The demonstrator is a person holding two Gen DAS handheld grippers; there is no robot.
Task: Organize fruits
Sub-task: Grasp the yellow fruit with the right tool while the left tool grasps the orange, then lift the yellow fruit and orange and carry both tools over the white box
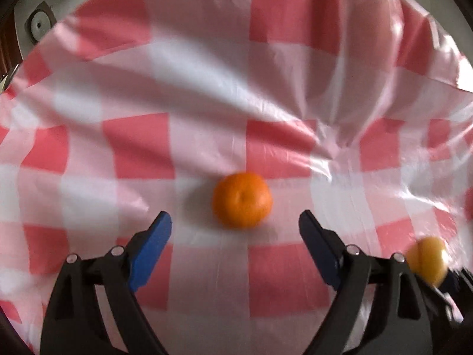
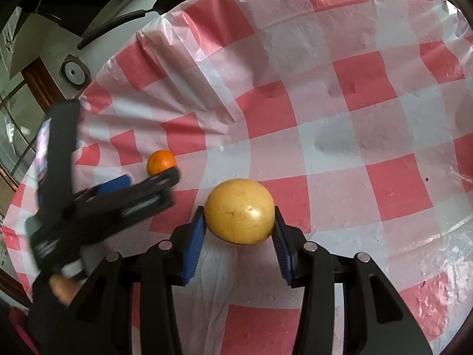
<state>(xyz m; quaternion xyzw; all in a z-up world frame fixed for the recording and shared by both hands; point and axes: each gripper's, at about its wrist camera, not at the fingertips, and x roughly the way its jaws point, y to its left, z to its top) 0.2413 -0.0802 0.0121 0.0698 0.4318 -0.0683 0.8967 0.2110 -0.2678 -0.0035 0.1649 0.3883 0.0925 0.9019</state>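
- The right tool (image 2: pixel 239 230) is seen pointed steeply down at the worktop (image 2: pixel 369 136), its two blue pads (image 2: pixel 193 248) pressed against the sides of a yellow fruit (image 2: pixel 239 211), which is gripped between them with its far side left showing.
- The left tool (image 1: pixel 235 222) is likewise angled downward, and its blue pads (image 1: pixel 153 242) are spread wide apart with nothing clamped.
- In the right wrist view, the left tool (image 2: pixel 153 182) is seen blurred at the left, held by a dark-sleeved hand (image 2: pixel 63 288) near the lower left corner.
- An orange mandarin (image 1: pixel 242 199) is found on the checked cloth just ahead of the left tool's fingertips, roughly centred on the gap between them and touched by neither pad.
- In the left wrist view, the yellow fruit (image 1: pixel 428 260) is glimpsed, blurred, at the lower right edge, beside the left tool's right finger.
- The red-and-white checked plastic cloth (image 1: pixel 207 74) is seen wrinkled and folded, mostly toward the far right.
- Beyond the mandarin (image 2: pixel 161 162), open cloth is seen as far as the worktop's curved far edge, past which a wall and a round fitting (image 2: pixel 72 72) are visible.
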